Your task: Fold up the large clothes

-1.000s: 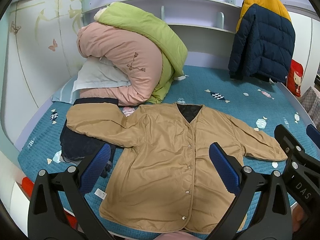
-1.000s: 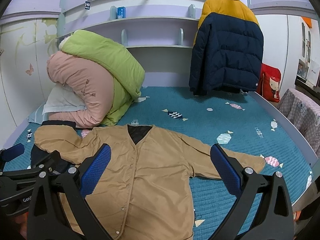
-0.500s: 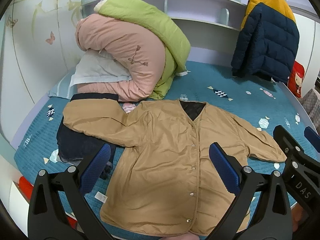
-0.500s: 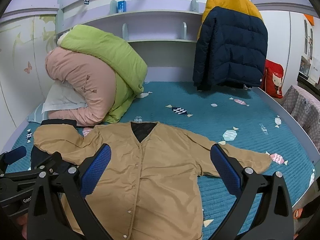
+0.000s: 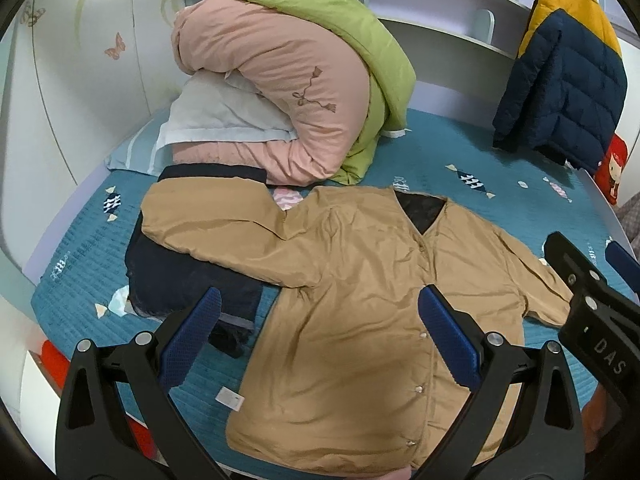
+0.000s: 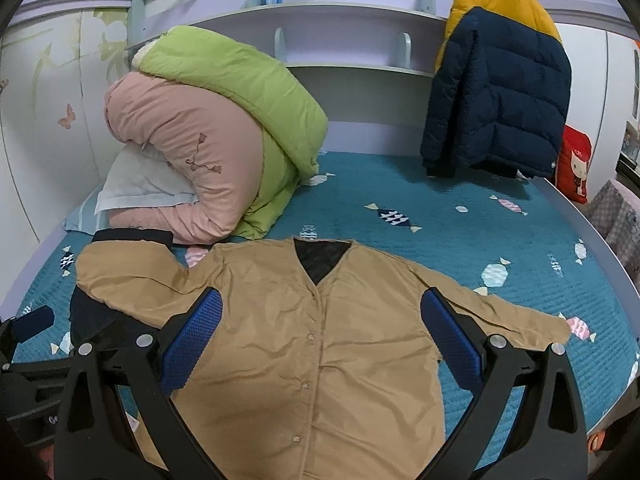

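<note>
Both tongs are closing in on the jacket (image 5: 360, 300). Against the frame a second back, it is filling more of both views and the shelf at the top is sliding out of the left view. So this is the approach leg; no fold started yet, by my read.

Left tongs (image 5: 318, 340) are hanging wide open, holding nothing, above the jacket's lower left body. Right tongs (image 6: 322, 340) are likewise spread and empty, over the button line mid-chest.

Jacket is lying flat, buttoned, front up on the bed (image 6: 460, 208), straight ahead of and below both tongs. Its one sleeve (image 5: 224, 232) is reaching out beyond the left tongs' left finger, draped over a dark garment (image 5: 180, 280). The other sleeve (image 6: 500, 316) is running out past the right tongs' right finger, cuff flat on the bed.

Jacket itself is looking unchanged versus earlier: same layout, same wrinkles. Only the tongs are moving. Likely first grab: a sleeve or shoulder each side.
</note>
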